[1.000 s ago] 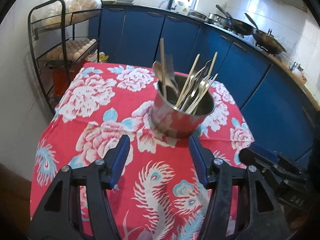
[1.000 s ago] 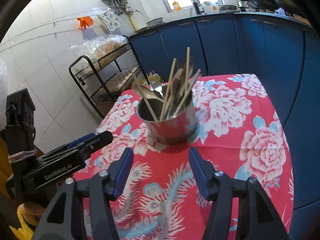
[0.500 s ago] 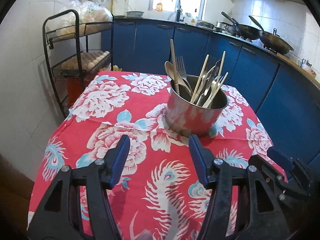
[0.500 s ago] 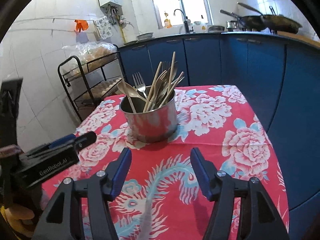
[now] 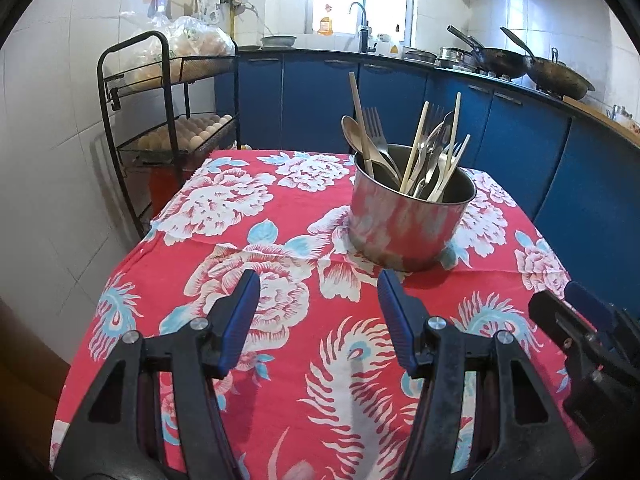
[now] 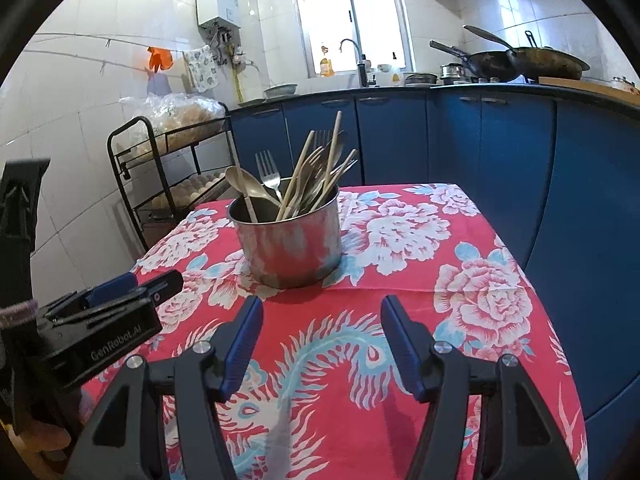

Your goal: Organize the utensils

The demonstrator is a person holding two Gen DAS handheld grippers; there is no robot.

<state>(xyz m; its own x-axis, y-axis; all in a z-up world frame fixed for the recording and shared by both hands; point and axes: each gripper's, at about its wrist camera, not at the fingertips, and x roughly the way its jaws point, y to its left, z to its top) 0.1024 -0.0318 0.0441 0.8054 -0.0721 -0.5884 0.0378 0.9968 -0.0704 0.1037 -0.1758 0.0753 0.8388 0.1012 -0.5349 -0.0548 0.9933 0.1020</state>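
Your table (image 5: 132, 280) wears a red cloth printed with white peonies and pale-blue feathers, and it carries only one thing: a steel pot (image 5: 404, 226) standing upright in the far half, nearer the far edge than the near one, and a little toward the right edge as your left wrist camera sees it. Inside the pot are the utensils (image 5: 424, 156), a leaning cluster of wooden chopsticks, forks and spoons with their heads or tips above the rim. A wooden spoon (image 5: 352, 130) and a metal fork (image 5: 374, 124) lean to the pot's left side, apart from the main bunch on its right.

Your left gripper (image 5: 318, 300) hovers over the near half of the cloth with its blue-padded fingers (image 5: 240, 316) spread wide and nothing between them. The pot stands ahead of them and slightly right of the gap, its base just beyond the right fingertip, not touching.

Your right gripper (image 6: 322, 328) is likewise spread wide and empty above the cloth near the near edge. In its view the pot (image 6: 288, 240) stands ahead and a little left of the gap, well clear of both fingers (image 6: 400, 340), and the utensils (image 6: 312, 178) fan above its rim. The left gripper (image 6: 132, 288) shows at that view's left, near the table's left edge.
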